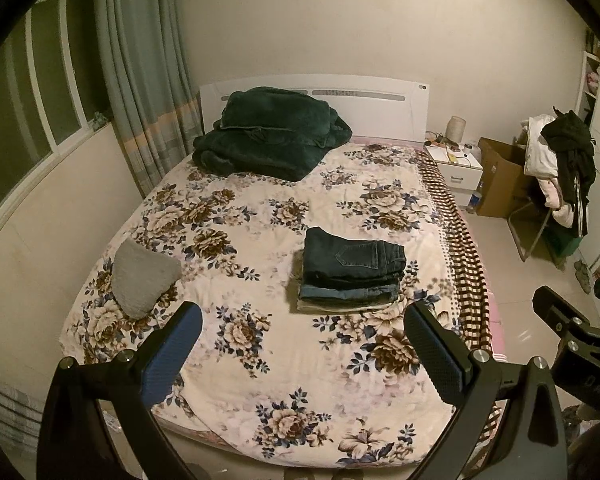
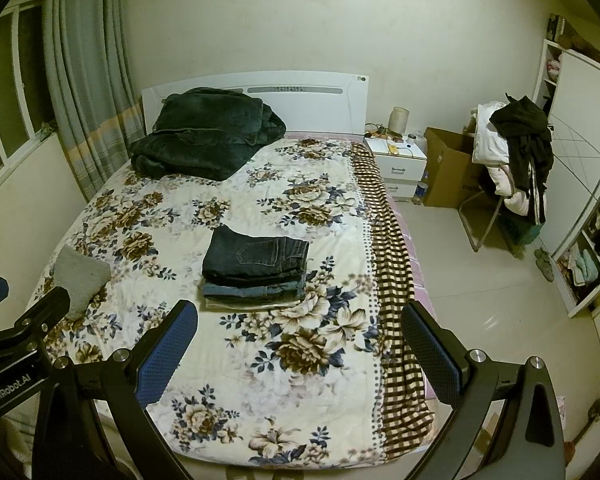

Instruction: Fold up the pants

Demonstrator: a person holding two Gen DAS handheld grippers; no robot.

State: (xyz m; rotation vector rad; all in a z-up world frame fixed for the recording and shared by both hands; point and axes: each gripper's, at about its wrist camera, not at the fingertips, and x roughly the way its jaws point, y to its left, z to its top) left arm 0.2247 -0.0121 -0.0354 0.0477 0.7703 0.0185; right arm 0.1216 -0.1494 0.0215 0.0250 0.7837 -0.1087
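While the left tool (image 1: 302, 344) hangs wide and empty at the bottom of the left wrist view, a bed (image 1: 260, 380) with a floral cover fills the middle. A stack of folded pants (image 1: 350, 270) lies right of centre on it, a grey cushion (image 1: 142, 276) at the left edge, a dark green blanket (image 1: 268, 132) in the upper middle against the white headboard (image 1: 380, 108). Curtains (image 1: 140, 60) hang upper left; a nightstand (image 1: 456, 168), cardboard box (image 1: 500, 176) and clothes-draped chair (image 1: 560, 172) stand at right.

Seen from the right wrist, the right tool (image 2: 300, 342) is likewise spread wide, holding nothing. The folded pants (image 2: 256, 268) sit centre-left on the bed (image 2: 260, 360), and a wardrobe (image 2: 580, 160) fills the right edge above pale floor tiles (image 2: 480, 280).
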